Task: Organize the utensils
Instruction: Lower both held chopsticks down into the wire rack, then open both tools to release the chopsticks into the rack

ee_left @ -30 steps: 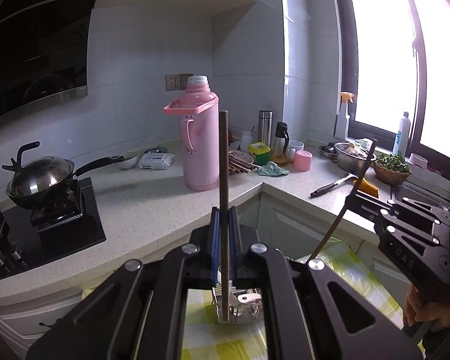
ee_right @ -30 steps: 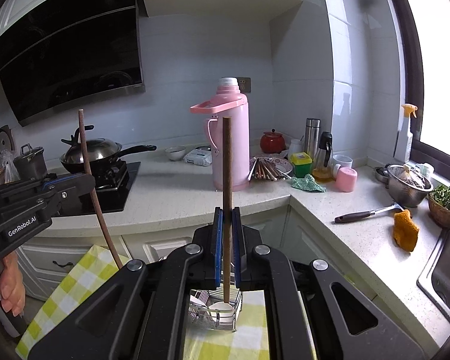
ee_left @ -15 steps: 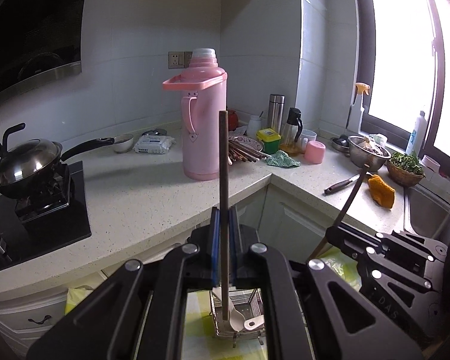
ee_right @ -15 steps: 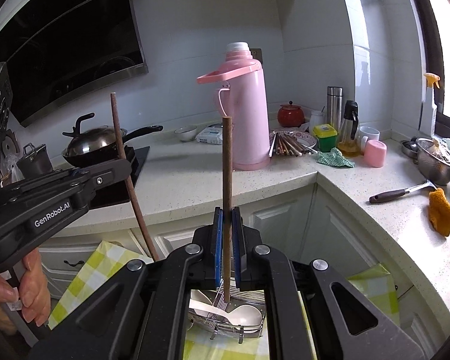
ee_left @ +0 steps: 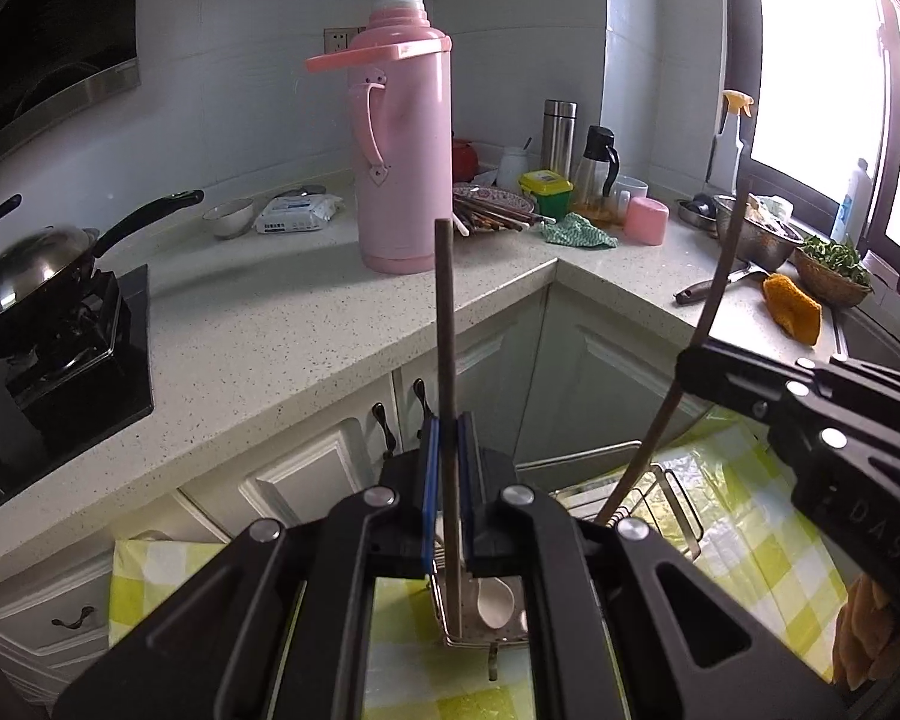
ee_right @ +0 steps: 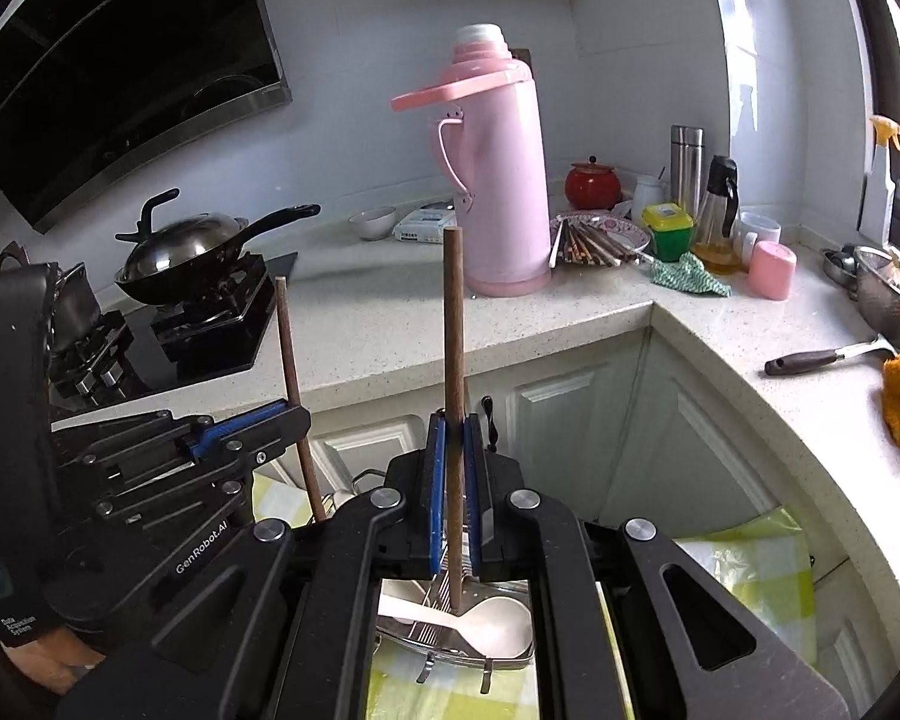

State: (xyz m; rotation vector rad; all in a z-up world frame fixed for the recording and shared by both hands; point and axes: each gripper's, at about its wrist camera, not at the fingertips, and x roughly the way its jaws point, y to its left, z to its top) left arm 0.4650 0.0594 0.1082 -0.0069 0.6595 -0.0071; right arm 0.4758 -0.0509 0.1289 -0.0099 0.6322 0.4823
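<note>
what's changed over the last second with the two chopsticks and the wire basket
Both grippers came down toward the wire basket. The left gripper's chopstick and the right gripper's chopstick now have their tips inside it, by the white spoon. Both grips stayed shut; nothing was let go.

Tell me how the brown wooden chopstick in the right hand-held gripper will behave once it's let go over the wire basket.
The brown wooden chopstick looks thin, stiff and light, so it should drop easily. It is pinched low by the right hand-held gripper, with most of its length above, so it will probably tip sideways. Its tip hangs over the white spoon in the wire basket and may skid on it.
</note>
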